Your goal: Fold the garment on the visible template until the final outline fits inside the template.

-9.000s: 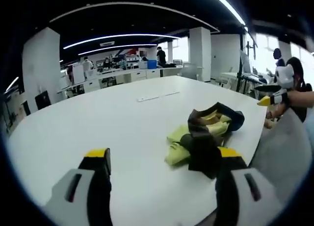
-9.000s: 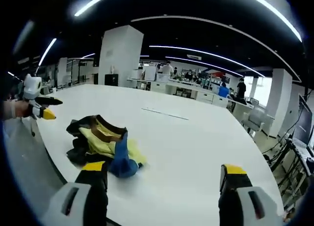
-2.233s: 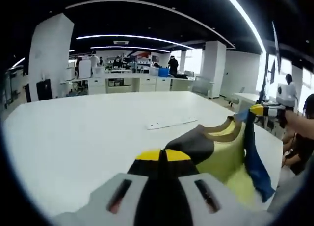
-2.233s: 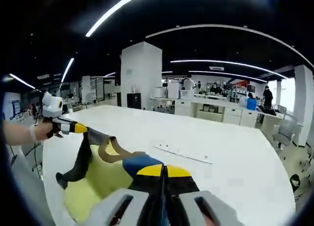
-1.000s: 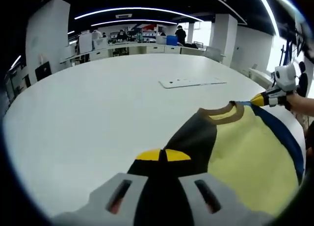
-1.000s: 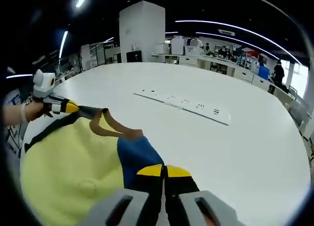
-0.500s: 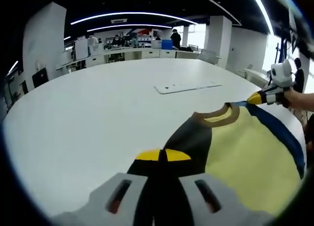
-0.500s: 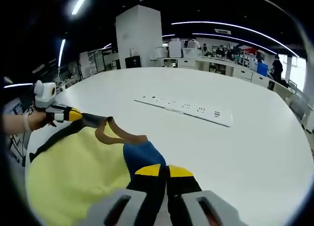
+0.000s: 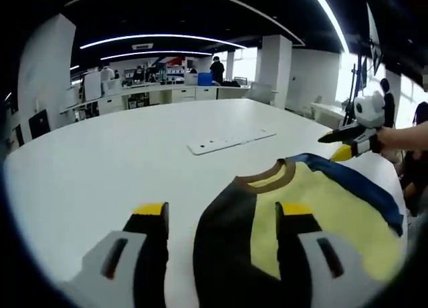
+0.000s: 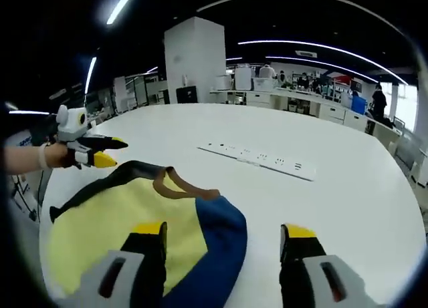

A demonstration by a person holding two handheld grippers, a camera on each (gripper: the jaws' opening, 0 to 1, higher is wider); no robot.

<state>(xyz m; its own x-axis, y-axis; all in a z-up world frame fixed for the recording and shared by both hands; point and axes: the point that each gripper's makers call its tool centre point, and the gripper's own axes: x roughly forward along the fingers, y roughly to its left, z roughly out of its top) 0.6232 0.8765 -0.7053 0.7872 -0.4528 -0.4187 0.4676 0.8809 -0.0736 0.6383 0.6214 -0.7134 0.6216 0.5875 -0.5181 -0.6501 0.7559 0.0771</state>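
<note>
The garment (image 9: 314,208) lies spread flat on the white table (image 9: 120,168), collar toward twelve o'clock; no fold looks made yet. Both the left gripper (image 9: 224,218) and right gripper (image 10: 224,238) stand wide, holding nothing.

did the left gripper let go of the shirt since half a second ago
Yes. The left gripper was shut on the shirt's black sleeve; now its jaws stand apart, and the shirt lies flat on the white table.
</note>
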